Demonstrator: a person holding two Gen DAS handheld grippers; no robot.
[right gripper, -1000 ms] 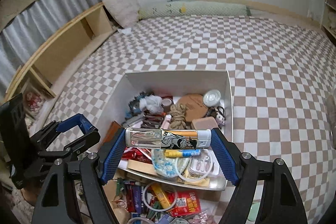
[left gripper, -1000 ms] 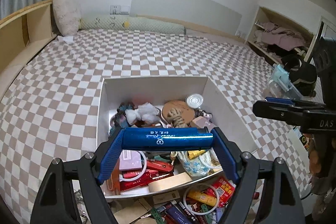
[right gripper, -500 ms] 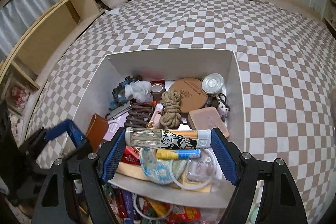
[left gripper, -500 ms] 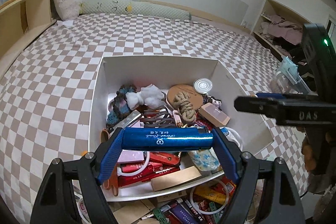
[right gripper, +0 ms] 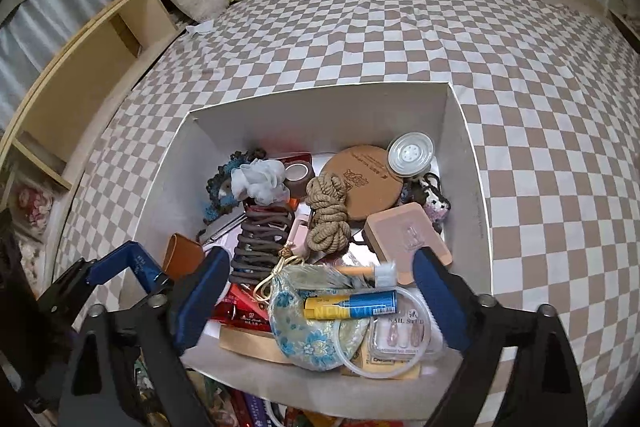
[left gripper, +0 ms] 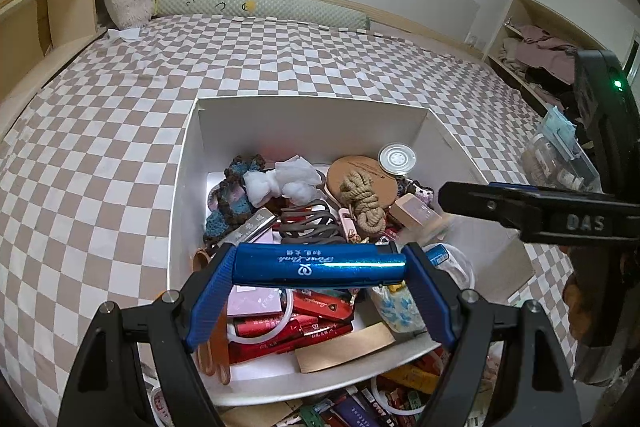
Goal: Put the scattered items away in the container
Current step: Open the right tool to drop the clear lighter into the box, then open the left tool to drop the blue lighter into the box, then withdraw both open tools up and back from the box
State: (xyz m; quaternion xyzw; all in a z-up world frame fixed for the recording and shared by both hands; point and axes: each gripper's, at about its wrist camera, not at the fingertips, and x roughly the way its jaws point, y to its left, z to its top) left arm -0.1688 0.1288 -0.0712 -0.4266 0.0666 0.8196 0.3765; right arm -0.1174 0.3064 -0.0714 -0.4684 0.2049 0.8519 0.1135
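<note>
Since a second ago: both grippers moved in over the box; right gripper now wide and empty, the clear tube it carried gone from between the fingers, a blurred streak with a white cap just below them, probably that tube mid-drop, hard to tell; left gripper unchanged, clamped on the blue tube.

Blue tube held crosswise, long axis left to right, ends against both pads; hangs over the near half of the box, above red packets and a pink card; box directly below and ahead, so release looks like the next step for the left side.

Box on the checkered bed, already crowded: rope bundle, brown disc, pink block, floral pouch, marker, nail set.

More clutter outside the near wall of the box, nearer to both grippers than anything else left; right one free to take it.
</note>
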